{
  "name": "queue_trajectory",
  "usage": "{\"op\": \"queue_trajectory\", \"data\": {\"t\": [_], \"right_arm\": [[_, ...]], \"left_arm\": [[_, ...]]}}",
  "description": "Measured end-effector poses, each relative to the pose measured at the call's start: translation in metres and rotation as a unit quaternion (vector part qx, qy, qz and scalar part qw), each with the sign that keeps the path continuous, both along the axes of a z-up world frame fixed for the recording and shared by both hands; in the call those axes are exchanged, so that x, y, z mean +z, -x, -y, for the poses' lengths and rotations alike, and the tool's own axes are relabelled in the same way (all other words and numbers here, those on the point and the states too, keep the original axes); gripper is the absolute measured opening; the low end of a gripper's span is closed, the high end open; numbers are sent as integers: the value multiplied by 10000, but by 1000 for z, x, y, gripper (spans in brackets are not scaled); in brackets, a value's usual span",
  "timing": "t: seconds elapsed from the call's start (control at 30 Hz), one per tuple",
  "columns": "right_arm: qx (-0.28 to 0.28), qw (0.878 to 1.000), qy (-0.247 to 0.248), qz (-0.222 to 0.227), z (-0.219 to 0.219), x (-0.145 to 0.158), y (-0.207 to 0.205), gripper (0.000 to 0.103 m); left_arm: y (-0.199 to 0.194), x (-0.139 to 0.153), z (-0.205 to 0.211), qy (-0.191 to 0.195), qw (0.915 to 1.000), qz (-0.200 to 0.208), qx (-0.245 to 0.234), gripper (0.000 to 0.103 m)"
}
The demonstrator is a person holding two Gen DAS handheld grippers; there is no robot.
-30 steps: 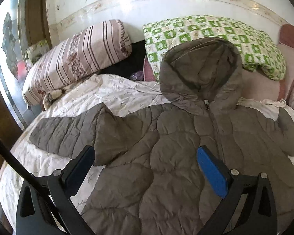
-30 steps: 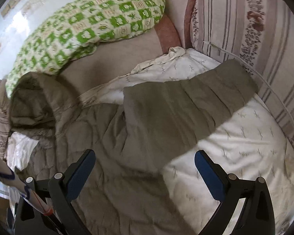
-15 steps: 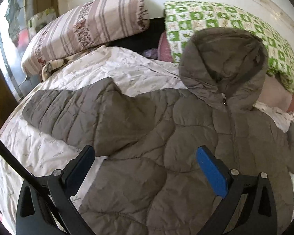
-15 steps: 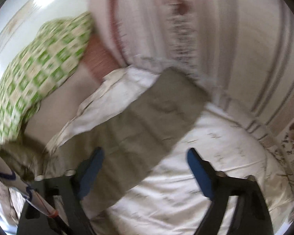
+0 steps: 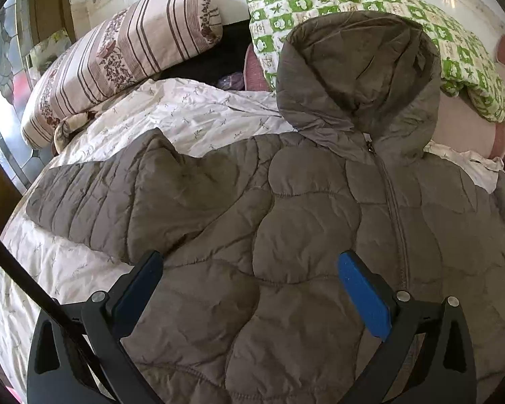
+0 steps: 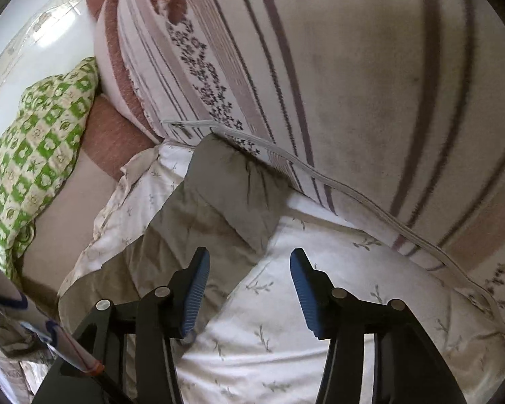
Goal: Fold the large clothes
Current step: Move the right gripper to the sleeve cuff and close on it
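Left gripper: fingers apart, empty, above jacket; right gripper: fingers apart, low over sleeve end

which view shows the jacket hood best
The left wrist view: the hood lies fully in sight, spread flat against the green checked pillow. The right wrist view shows only one jacket sleeve, no hood.

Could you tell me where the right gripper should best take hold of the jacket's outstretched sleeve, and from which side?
Probably the cuff end of the sleeve. It lies flat on the sheet, its tip against the striped pillow. The open right gripper should come from above, pinching the near edge.
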State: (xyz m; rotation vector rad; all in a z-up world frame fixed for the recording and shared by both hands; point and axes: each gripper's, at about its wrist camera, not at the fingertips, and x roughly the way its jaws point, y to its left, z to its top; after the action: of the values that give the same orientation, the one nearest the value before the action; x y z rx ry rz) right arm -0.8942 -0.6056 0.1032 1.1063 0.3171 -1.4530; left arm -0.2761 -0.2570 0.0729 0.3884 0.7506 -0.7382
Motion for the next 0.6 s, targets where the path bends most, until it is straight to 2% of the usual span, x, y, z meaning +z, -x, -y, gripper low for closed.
{"op": "queue_trajectory", "data": {"t": [0.17, 0.33, 0.53, 0.57, 0.6], "right_arm": [[14, 9999, 10, -142, 21, -8, -1, 54], [-33, 9994, -146, -308, 45, -22, 0, 54], [-151, 9992, -224, -290, 59, -41, 5, 54], [-126, 9992, -192, -318, 60, -43, 4, 51], [-77, 9993, -169, -318, 60, -43, 3, 42]], "left_arm": [[-3, -10, 5, -109, 9999, -67, -64, 103], [-9, -23, 11, -198, 9989, -381, -161, 103], [-23, -45, 18, -501, 9965, -669, 71, 103], [-24, -49, 19, -575, 9959, -697, 103, 103], [-25, -51, 19, -606, 9956, -708, 111, 103]]}}
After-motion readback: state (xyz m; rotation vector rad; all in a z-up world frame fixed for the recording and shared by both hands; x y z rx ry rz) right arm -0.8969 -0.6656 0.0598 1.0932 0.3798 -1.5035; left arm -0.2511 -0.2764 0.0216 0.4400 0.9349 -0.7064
